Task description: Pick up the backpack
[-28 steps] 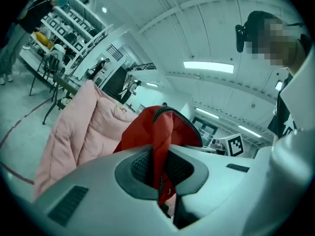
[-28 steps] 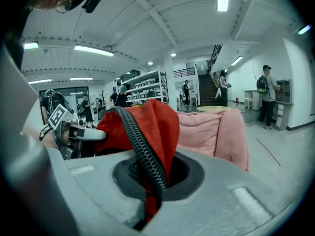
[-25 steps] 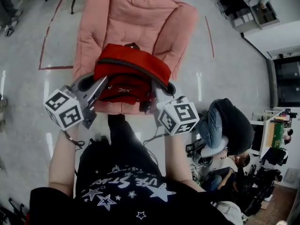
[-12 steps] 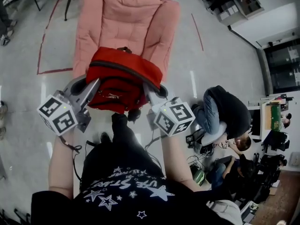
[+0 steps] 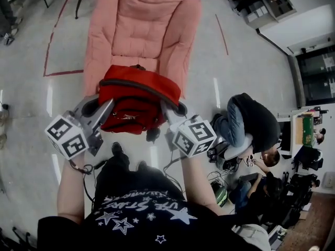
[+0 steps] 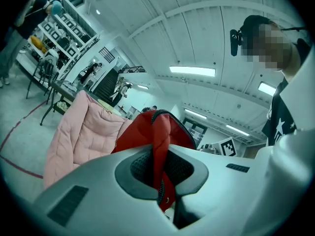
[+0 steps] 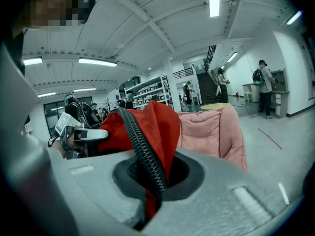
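**Even overhead light, strong fisheye warp**

Light is thrown by ceiling strip lamps (image 6: 192, 71) above and beyond the left gripper (image 6: 158, 168). More are seen above the right gripper (image 7: 147, 178). Pale glare streaks are noted on the floor (image 5: 246, 82), outboard of each gripper. Gripper views are tinted teal, darkened at the corners and bent at the edges. The backpack (image 7: 160, 127) fabric at the jaws is rendered sharp, the nearest housing soft. Shadows are faint.

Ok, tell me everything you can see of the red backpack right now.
The red backpack looks like soft fabric, with a dark zipper curving across its top and small print on the front. It hangs between the left gripper and right gripper, each shut on a fold of its cloth by the zipper, in front of the pink armchair.
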Demonstrator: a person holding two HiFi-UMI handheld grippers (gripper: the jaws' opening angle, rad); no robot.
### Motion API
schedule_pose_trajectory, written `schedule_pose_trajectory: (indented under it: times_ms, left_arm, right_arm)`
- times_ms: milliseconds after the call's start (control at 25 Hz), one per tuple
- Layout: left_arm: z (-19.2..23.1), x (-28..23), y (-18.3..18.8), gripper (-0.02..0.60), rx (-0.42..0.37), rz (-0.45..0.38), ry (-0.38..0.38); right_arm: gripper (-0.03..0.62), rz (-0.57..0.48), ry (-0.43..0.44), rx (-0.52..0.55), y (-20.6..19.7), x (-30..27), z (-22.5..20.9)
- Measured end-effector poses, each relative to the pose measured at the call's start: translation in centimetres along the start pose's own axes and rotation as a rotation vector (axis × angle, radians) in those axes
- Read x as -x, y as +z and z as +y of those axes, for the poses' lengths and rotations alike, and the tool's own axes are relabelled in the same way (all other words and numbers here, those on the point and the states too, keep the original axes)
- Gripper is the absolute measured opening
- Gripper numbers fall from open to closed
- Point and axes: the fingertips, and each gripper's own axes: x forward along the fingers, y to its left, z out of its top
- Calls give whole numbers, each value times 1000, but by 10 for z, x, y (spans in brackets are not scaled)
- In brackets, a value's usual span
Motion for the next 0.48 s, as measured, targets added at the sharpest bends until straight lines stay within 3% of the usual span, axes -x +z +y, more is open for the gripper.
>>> schedule_pose_trajectory:
  times_ms: [480]
  left_arm:
    - [-67, 11, -40, 32, -8, -25, 72]
  right_arm:
    - [6, -49, 84, 30, -21, 68, 2]
